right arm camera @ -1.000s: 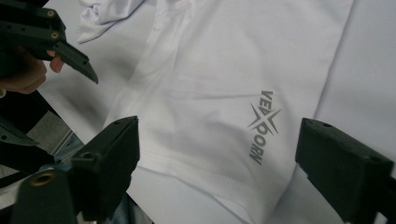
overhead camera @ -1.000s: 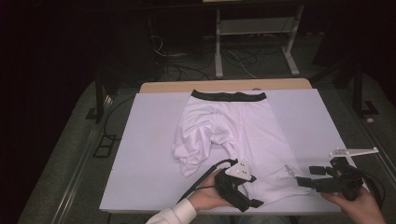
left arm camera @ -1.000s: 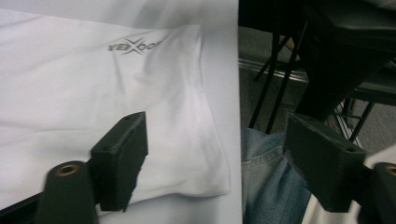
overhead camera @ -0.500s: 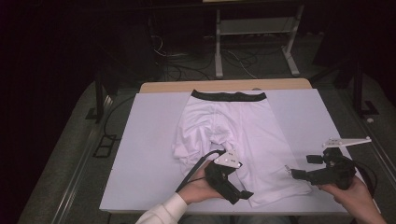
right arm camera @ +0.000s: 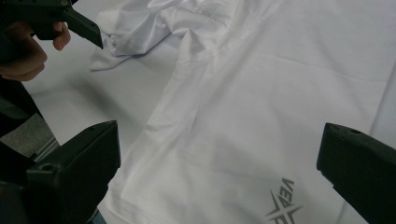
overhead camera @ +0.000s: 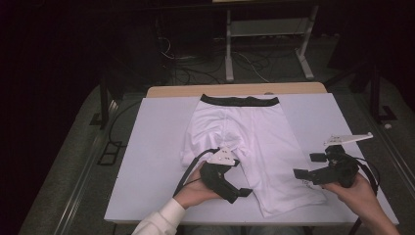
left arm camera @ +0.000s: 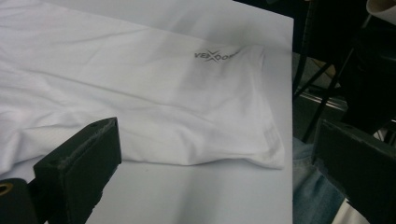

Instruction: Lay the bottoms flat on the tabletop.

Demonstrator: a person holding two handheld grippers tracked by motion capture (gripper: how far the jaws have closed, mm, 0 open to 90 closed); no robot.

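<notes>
White compression shorts [overhead camera: 244, 142] lie flat on the white bench [overhead camera: 147, 161], black waistband far, long axis running away from the person. Left hand-held gripper [overhead camera: 240, 192] hovers at the folded left leg, right hand-held gripper [overhead camera: 306, 166] beside the printed hem; both jaws wide, empty. Room dark.

Black, blocky bodies are seen on the left tongs [overhead camera: 243, 192] and right tongs [overhead camera: 307, 165], each topped by a grey three-cornered plate and trailed by a black cable. A white sleeve [overhead camera: 159, 223] is worn at lower left of the frame.
</notes>
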